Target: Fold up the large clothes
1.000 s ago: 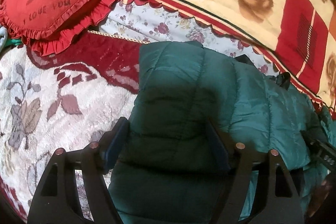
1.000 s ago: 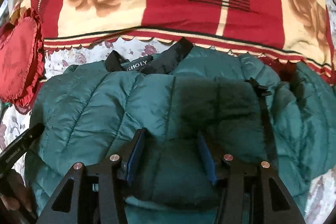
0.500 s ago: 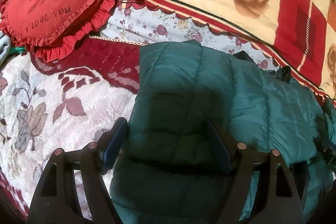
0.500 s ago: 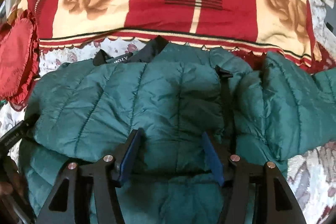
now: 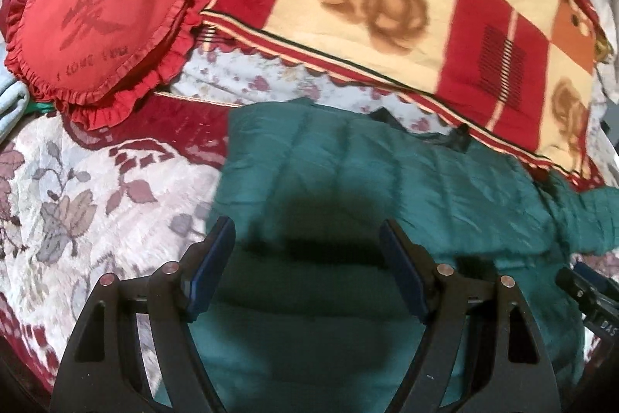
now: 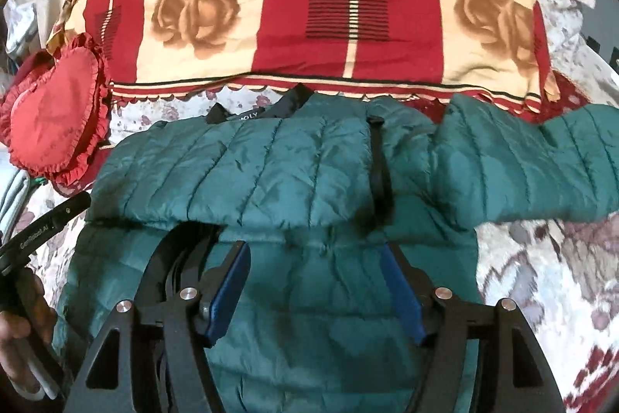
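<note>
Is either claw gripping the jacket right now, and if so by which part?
Neither. The left claw stands open above the jacket; the right claw is opening, its pads clear of the fabric. The jacket lies folded on the bed.

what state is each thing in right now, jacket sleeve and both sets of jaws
green puffer jacket: lying on the bed, upper part folded down over the lower, held by neither gripper
jacket sleeve: stretched out sideways, not yet folded in
left gripper: jaws open, nothing pinched
right gripper: jaws opening, clear of the fabric

bed: floral cover (image 5: 77,204) | rose-check blanket (image 6: 348,6) at back | red heart pillow (image 5: 100,29) left
</note>
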